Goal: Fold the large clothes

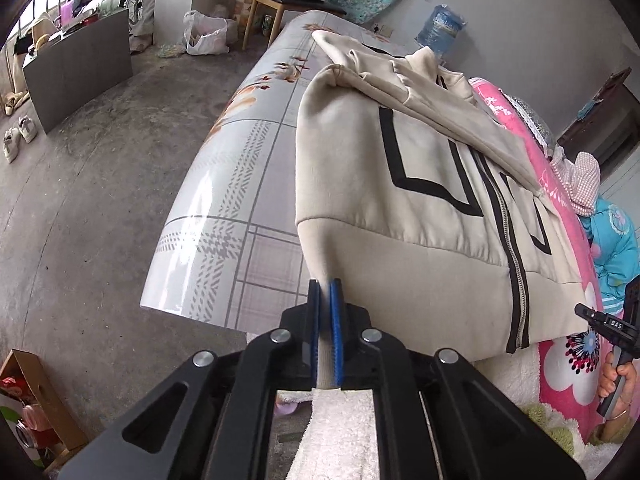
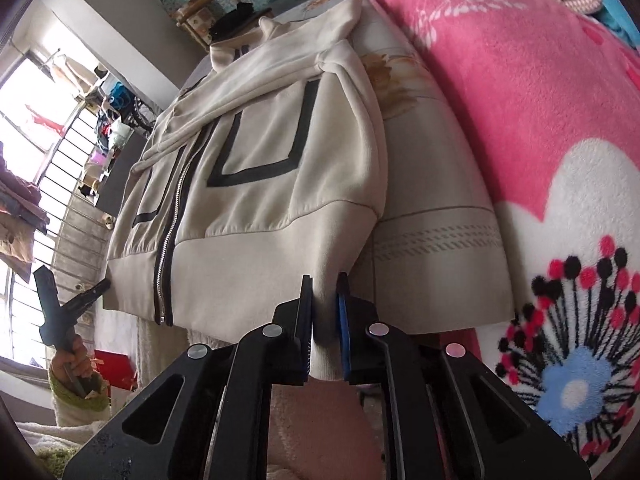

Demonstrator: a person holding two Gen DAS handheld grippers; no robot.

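Note:
A cream zip-up jacket [image 1: 400,200] with black lines and its sleeves folded across the front lies on a table under a glossy patterned cloth [image 1: 240,184]. My left gripper [image 1: 325,284] is shut on one bottom hem corner, and the cream ribbed band runs between its blue pads. In the right wrist view the jacket [image 2: 260,180] lies with its zipper to the left. There my right gripper [image 2: 325,280] is shut on the other hem corner, at the table's near edge. A hand holding the right gripper [image 1: 596,320] shows at the far right of the left wrist view.
A pink floral blanket [image 2: 520,100] lies along the table's right side, with folded clothes [image 1: 584,184] on it. The concrete floor [image 1: 100,200] on the left holds a cardboard box [image 1: 32,400], shoes [image 1: 20,136] and a plastic bag [image 1: 206,34]. A wooden chair [image 1: 288,0] and a water bottle [image 1: 440,28] stand beyond the table.

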